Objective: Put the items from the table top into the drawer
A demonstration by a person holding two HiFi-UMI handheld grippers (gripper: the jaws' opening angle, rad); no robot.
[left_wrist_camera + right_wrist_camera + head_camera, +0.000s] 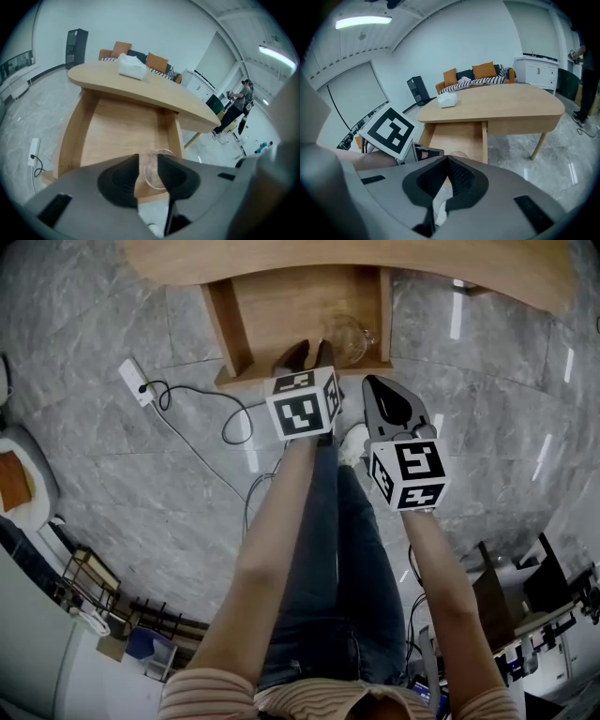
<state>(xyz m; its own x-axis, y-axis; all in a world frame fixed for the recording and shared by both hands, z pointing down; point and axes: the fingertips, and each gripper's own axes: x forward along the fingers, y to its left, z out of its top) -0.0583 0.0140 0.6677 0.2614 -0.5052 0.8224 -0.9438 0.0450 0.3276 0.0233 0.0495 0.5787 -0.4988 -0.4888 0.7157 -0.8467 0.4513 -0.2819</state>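
Head view: at the left a white power strip (137, 382) lies on the grey marble floor (112, 484), and its dark cable (202, 423) curls away to the right. Above the middle, the wooden table (347, 261) has its drawer (281, 306) pulled out. The left gripper (307, 357) hangs over the drawer's front edge. A clear glass cup (345, 338) sits in the drawer's front right corner, just to the right of those fingertips. In the left gripper view the left gripper (148, 159) is released: its jaws stand apart and grasp nothing. The glass cup (151, 171) shows through the gap, resting on the drawer (117, 129) floor beyond the pads. A white tissue box (132, 69) stands on the table (154, 96) top. Further right, the right gripper (375, 388) is over the floor just outside the drawer. In the right gripper view the right gripper (446, 160) is clenched, with its jaw tips meeting on nothing.
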